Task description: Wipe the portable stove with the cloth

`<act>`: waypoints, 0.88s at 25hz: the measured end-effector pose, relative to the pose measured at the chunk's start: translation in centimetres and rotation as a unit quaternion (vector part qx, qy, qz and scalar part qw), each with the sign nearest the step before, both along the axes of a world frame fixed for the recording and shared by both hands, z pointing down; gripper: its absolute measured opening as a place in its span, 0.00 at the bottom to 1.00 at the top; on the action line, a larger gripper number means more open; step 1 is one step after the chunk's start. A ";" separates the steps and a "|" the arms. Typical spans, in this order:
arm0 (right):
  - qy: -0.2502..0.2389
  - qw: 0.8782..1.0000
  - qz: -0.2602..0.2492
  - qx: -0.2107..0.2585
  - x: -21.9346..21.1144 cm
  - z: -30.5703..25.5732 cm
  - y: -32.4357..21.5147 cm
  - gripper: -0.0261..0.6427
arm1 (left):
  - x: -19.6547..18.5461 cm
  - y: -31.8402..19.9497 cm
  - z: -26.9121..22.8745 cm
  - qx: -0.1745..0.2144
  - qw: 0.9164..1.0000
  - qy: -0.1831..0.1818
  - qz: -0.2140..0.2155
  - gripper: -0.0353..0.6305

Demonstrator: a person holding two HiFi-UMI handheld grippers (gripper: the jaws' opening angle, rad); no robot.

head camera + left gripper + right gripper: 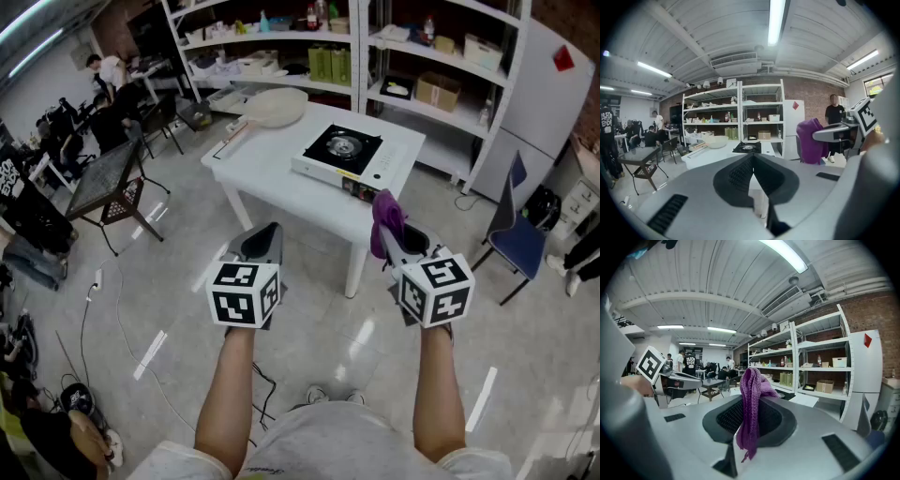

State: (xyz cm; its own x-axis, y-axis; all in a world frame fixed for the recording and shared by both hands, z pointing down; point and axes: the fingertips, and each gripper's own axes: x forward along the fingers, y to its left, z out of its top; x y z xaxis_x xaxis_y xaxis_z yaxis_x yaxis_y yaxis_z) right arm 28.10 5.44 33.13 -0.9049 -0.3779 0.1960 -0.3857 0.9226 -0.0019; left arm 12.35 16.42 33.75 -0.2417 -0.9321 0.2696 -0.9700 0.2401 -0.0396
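White desk (272,169) ahead carries the white portable stove with black burner (345,150), well apart from both tongs. Right tongs (750,401) pinch the purple knitted cloth (752,380); left tongs (752,159) are closed, empty. Step close, hold that pinch firm, and lead with the dangling end.

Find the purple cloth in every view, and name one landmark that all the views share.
Head view: the purple cloth sits right of centre, pinched in the right gripper.
Left gripper view: it is at mid-height on the right side, hanging from the right gripper.
Right gripper view: it is in the centre, clamped between the jaws and drooping below them.
Shared landmark: the white shelving stands at the back in all three views.
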 end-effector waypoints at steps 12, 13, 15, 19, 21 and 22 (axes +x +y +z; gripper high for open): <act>0.014 1.000 0.021 -0.005 -3.7 1.1 0.1 0.13 | -4.0 -1.0 0.8 0.002 1.000 0.008 0.026 0.06; 0.014 1.000 0.024 -0.005 -3.8 1.1 0.1 0.13 | -4.2 -1.0 1.0 0.001 1.000 0.009 0.028 0.06; 0.013 0.999 0.030 -0.005 -4.1 1.1 -0.2 0.13 | -4.7 -1.2 1.2 0.000 0.999 0.011 0.031 0.06; 0.014 0.999 0.036 -0.003 -4.6 1.0 -0.9 0.13 | -5.3 -1.8 1.6 -0.002 0.999 0.015 0.035 0.06; 0.015 0.999 0.036 -0.002 -4.9 1.0 -1.3 0.13 | -5.6 -2.3 1.7 -0.002 0.999 0.015 0.037 0.06; 0.015 0.999 0.037 -0.002 -5.1 1.1 -1.6 0.13 | -5.8 -2.6 1.7 -0.003 0.999 0.014 0.038 0.06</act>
